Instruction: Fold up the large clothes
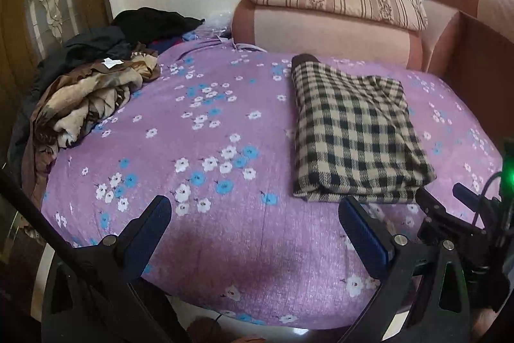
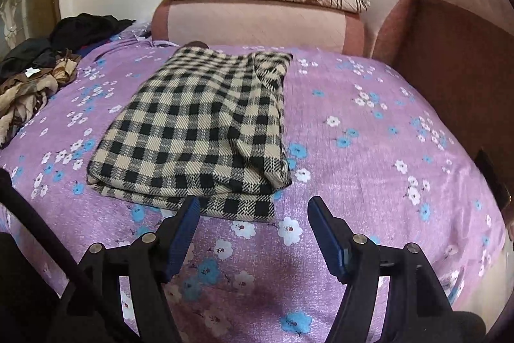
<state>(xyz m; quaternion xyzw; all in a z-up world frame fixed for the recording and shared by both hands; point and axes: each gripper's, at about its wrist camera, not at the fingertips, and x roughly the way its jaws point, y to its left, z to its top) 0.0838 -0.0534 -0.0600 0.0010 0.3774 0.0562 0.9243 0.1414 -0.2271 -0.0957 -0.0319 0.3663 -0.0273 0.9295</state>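
On the bed [image 2: 369, 150] the folded checked garment [image 2: 199, 130] is lying, soft and thick-looking; I'm holding both hand-held grippers, left [image 1: 255, 232] and right [image 2: 253, 233], spread and empty, judging its layered near edge the best grip

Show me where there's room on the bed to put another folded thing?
The purple sheet is bare between the checkered garment and the clothes pile, and right of the garment toward the sofa arm. It is crowded at the pile's corner. Both tongs, left and right, hang open.
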